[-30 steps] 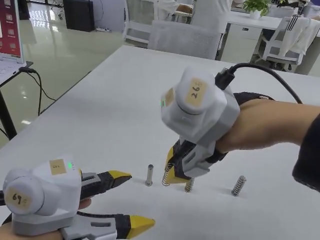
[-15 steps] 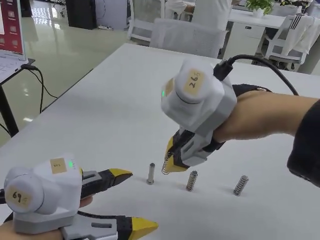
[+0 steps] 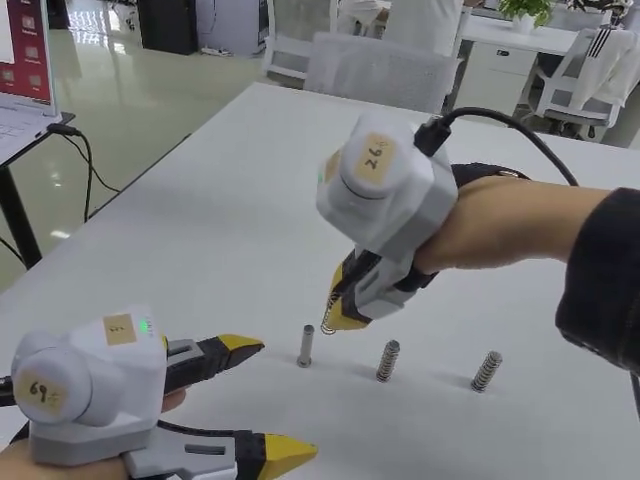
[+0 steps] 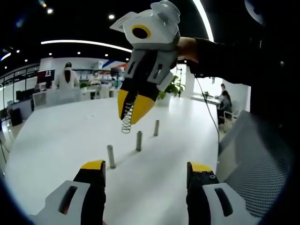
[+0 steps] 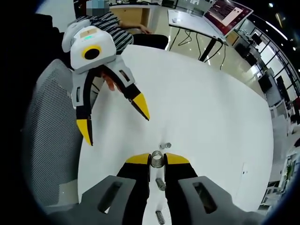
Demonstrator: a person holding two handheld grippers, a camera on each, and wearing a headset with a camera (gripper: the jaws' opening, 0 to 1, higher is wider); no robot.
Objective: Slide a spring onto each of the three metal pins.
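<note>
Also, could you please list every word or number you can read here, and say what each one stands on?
"26": handwritten on the round sticker on the right gripper.
"69": handwritten on the round sticker on the left gripper.
Small square sticker on top of the left gripper: too small to read.
Laptop screen, far left: blurred, unreadable.

I log left tool (image 3: 278, 400) and right tool (image 3: 335, 318) white-bodied, jaws black tipped yellow; spring (image 5: 157, 159), pin (image 3: 306, 346) silver-grey; counter (image 3: 220, 230) white.

My left gripper (image 3: 275, 398): held low, jaws wide apart, nothing between them.
My right gripper (image 3: 340, 318): raised, tips down, clamping a spring (image 5: 157, 159).
</note>
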